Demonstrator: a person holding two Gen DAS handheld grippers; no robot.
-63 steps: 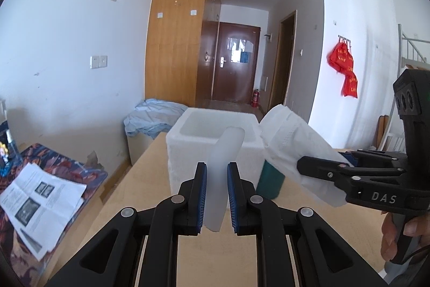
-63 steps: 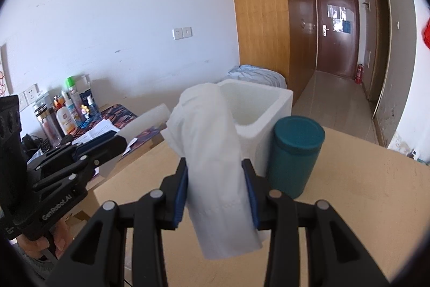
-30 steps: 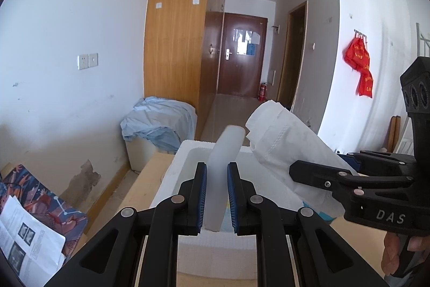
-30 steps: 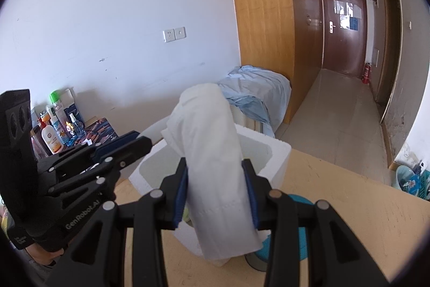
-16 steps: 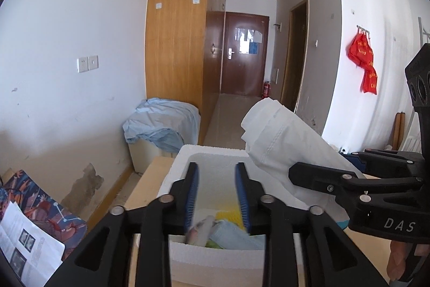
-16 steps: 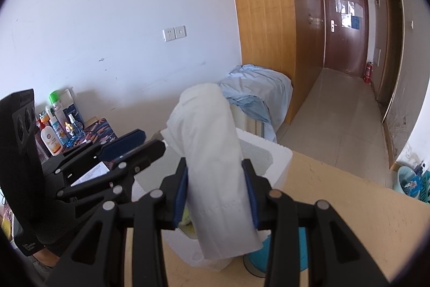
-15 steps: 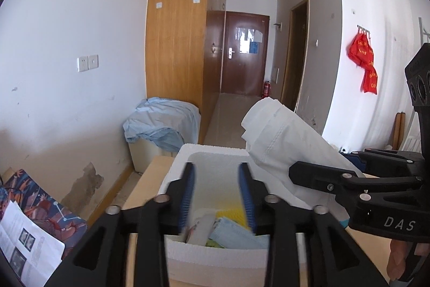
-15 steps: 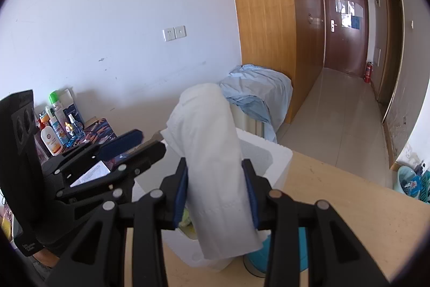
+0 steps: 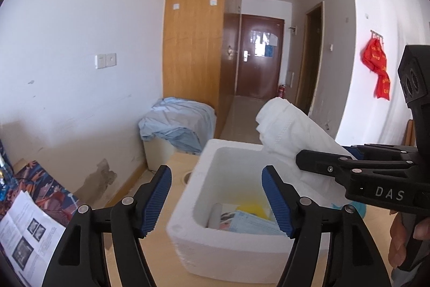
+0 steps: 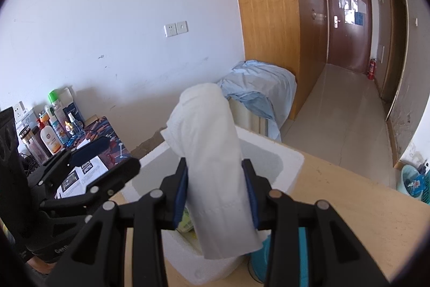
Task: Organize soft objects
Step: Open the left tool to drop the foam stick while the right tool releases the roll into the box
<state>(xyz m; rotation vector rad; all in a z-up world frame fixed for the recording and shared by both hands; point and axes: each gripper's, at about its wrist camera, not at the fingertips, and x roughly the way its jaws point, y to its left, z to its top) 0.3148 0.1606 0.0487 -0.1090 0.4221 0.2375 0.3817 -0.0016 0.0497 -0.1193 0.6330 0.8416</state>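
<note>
A white foam box (image 9: 200, 174) stands on the wooden table; it also shows in the right wrist view (image 10: 286, 160). Inside lie a white roll (image 9: 215, 215), a pale blue pack (image 9: 250, 222) and something yellow (image 9: 252, 207). My left gripper (image 9: 216, 198) is open and empty, held above the box's near side. My right gripper (image 10: 215, 191) is shut on a rolled white cloth (image 10: 212, 152), held over the box; the cloth also shows in the left wrist view (image 9: 290, 136).
A teal cup (image 10: 259, 262) stands by the box, mostly hidden. Bottles (image 10: 53, 125) and a printed sheet (image 9: 24, 230) lie on a patterned surface at left. A blue cloth covers a bin (image 9: 177, 123) on the floor beyond the table.
My left gripper opened and dropped the white roll into the foam box, and its jaws are now wide apart. My right gripper still holds the white cloth over the box.
</note>
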